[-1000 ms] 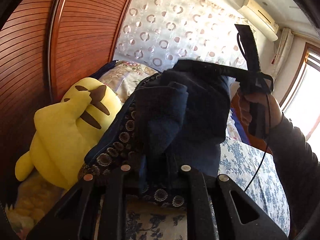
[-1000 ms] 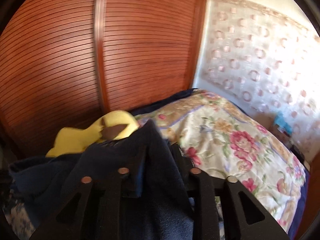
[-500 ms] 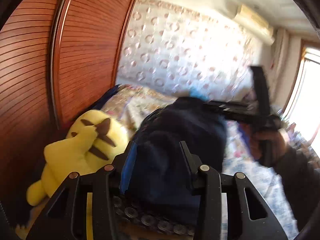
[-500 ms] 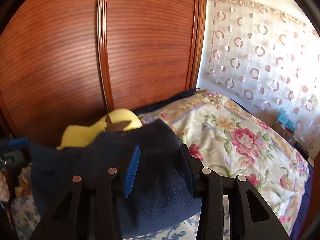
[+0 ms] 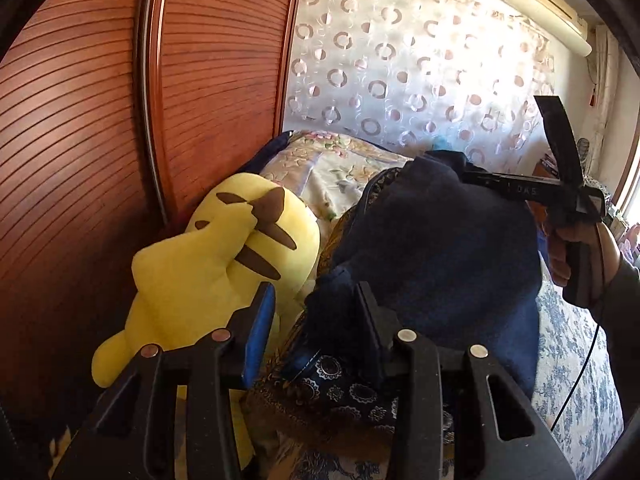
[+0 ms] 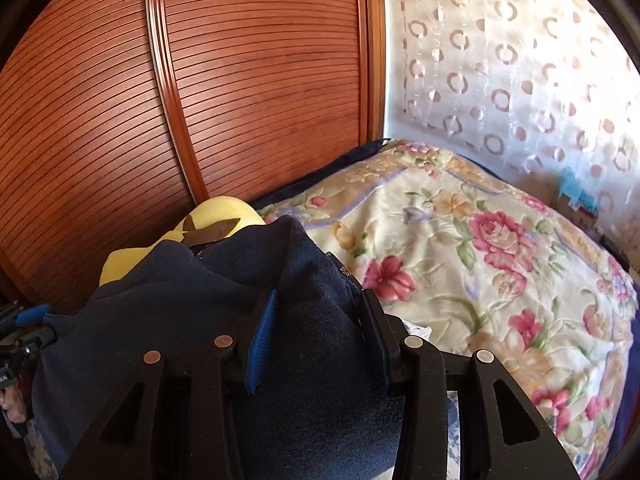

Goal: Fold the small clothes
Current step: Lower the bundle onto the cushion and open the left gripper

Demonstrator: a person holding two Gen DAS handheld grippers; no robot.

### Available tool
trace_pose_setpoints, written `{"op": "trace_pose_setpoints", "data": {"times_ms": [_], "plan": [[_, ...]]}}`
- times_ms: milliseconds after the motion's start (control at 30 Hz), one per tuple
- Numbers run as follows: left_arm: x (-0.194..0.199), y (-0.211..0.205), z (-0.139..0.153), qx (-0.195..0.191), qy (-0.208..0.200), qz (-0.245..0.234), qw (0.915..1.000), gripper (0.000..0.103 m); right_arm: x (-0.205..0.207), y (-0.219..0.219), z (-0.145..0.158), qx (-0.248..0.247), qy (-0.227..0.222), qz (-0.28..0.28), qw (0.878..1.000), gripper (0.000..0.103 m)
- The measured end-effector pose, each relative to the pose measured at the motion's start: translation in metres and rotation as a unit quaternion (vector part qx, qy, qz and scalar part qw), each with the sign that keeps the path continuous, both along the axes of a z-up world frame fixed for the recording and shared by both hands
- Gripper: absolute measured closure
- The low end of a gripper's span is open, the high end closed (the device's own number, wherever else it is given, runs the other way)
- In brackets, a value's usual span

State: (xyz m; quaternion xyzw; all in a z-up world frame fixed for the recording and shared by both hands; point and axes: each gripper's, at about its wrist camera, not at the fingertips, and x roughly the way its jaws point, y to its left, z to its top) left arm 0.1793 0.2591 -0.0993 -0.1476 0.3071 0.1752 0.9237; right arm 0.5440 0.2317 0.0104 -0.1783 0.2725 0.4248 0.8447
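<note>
Strong daylight enters from the right side and shines through the curtain (image 5: 404, 80), which looks washed out in the left wrist view. The wooden doors (image 6: 248, 92) are evenly lit, with a soft shine. The dark garment (image 5: 436, 256) loses its detail in shadow. Both views are sharp in the middle, bend strongly at the edges, and end in black corners.

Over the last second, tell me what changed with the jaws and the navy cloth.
Both grippers let go. The left gripper was shut on the navy fleece garment; its jaws now stand apart, the cloth's edge only against the right one. The right gripper was shut too; its jaws are now open with the fleece loose between them. The yellow plush toy and floral blanket stayed put.
</note>
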Motion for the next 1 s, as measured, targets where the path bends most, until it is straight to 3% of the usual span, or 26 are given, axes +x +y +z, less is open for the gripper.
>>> {"op": "trace_pose_setpoints", "data": {"times_ms": [233,333,367,400,633,767,1000], "plan": [[-0.016,-0.008,0.013,0.031,-0.010,0.000,0.9995,0.058,-0.061,-0.025,0.015,0.018,-0.038,-0.028,0.999,0.059],[-0.025,-0.013,0.018,0.034,-0.018,-0.012,0.9992,0.041,-0.095,-0.039,0.021,0.027,-0.047,-0.028,0.998,0.059],[-0.027,-0.015,0.020,0.037,-0.022,-0.016,0.9990,0.027,-0.104,-0.044,0.021,0.032,-0.050,-0.029,0.998,0.059],[-0.031,-0.020,0.023,0.040,-0.028,-0.024,0.9985,0.022,-0.114,-0.050,0.023,0.037,-0.051,-0.029,0.998,0.059],[-0.048,-0.047,0.038,0.065,-0.035,-0.049,0.9961,0.021,-0.180,-0.091,0.026,0.056,-0.059,-0.038,0.996,0.055],[-0.060,-0.065,0.044,0.069,-0.042,-0.065,0.9946,0.021,-0.216,-0.115,0.025,0.064,-0.063,-0.048,0.995,0.039],[-0.076,-0.101,0.046,0.068,-0.048,-0.109,0.9905,0.021,-0.275,-0.162,0.018,0.070,-0.065,-0.075,0.993,0.038]]}}
